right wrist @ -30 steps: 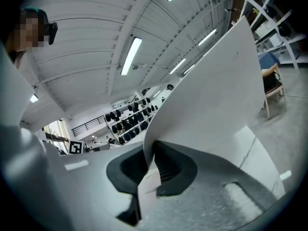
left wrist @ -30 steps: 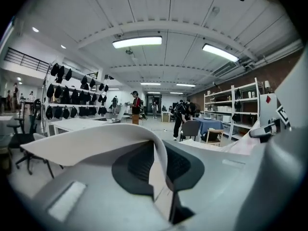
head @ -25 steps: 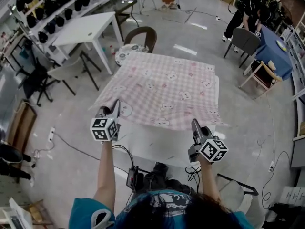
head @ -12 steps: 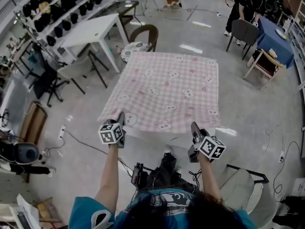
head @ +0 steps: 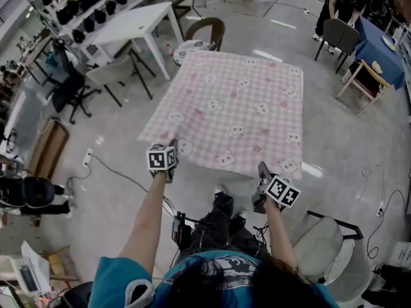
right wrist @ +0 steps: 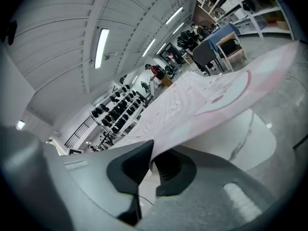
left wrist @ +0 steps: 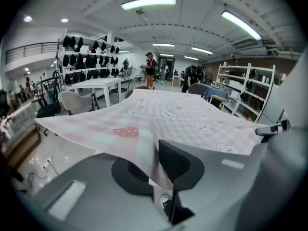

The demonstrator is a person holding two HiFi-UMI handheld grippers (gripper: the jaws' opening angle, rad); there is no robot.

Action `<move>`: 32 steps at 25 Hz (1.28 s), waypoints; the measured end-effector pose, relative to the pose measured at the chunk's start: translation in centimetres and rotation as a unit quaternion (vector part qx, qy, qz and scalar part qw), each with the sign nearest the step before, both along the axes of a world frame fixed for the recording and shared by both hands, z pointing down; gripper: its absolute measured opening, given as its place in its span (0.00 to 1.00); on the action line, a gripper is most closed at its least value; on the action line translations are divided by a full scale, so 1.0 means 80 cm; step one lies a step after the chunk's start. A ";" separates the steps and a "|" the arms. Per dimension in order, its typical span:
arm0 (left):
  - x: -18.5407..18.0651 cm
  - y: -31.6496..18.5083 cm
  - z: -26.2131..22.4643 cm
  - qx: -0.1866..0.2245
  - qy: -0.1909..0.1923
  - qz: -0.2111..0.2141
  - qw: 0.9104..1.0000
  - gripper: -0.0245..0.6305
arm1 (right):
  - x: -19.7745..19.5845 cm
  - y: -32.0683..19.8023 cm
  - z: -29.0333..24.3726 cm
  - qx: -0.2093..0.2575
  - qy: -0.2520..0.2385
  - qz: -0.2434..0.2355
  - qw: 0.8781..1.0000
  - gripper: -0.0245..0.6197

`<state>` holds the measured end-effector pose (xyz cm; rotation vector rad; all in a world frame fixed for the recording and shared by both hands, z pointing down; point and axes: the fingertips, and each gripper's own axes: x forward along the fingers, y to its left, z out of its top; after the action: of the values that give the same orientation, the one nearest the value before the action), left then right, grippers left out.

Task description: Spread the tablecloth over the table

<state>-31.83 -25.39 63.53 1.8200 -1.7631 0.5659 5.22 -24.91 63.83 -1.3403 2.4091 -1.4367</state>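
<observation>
Tablecloth [head: 234,108]: pink check with small bear faces, lying spread out almost flat in front of the person; the far edge is sitting near a brown chair [head: 209,29].
Near edge: stretching between the two grippers, with one near corner in each.
Left gripper [head: 172,145]: pinching the near left corner. In the left gripper view [left wrist: 155,165] the jaws are standing only a little apart with the cloth [left wrist: 183,119] running down between the pads, and they have just been closing slightly on it.
Right gripper [head: 262,167]: gripping the near right corner. In the right gripper view [right wrist: 153,170] the jaws are nearly together with the cloth [right wrist: 202,105] passing between them.
Table: mostly hiding under the cloth; a white top [right wrist: 250,138] is showing below the raised edge in the right gripper view.
Person: standing at the near side with both arms reaching forward.
Surroundings: a white table [head: 138,23] is standing at the upper left, shelves of dark items [head: 96,5] behind it, a blue-covered table [head: 379,50] at the upper right, a grey chair [head: 327,255] at the lower right, and cables are trailing over the floor.
</observation>
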 end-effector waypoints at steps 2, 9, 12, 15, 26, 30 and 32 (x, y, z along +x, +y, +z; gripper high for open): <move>-0.007 -0.001 -0.002 -0.016 -0.023 0.014 1.000 0.12 | -0.005 0.006 0.006 -0.008 -0.002 0.003 1.000 0.05; -0.021 0.012 0.027 -0.054 -0.037 0.046 0.997 0.12 | -0.006 0.020 0.029 -0.025 0.021 0.018 0.999 0.06; -0.022 0.017 0.052 -0.070 -0.032 0.065 0.995 0.12 | -0.005 0.025 0.048 -0.044 0.037 0.034 0.998 0.06; -0.021 0.017 0.070 -0.081 -0.040 0.090 0.992 0.12 | -0.001 0.028 0.063 -0.063 0.040 0.055 0.996 0.07; -0.040 0.003 0.103 -0.067 0.022 0.080 0.994 0.13 | -0.012 0.028 0.100 -0.099 0.073 0.109 0.986 0.10; -0.038 0.004 0.107 -0.053 0.035 0.074 0.995 0.13 | -0.006 0.028 0.104 -0.103 0.088 0.107 0.985 0.17; -0.040 0.006 0.107 -0.053 0.063 0.064 0.995 0.14 | -0.006 0.029 0.102 -0.104 0.092 0.111 0.984 0.26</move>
<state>-35.05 -24.88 72.12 1.8608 -1.5136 0.5697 4.73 -22.58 71.96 -1.7990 2.1661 -1.6008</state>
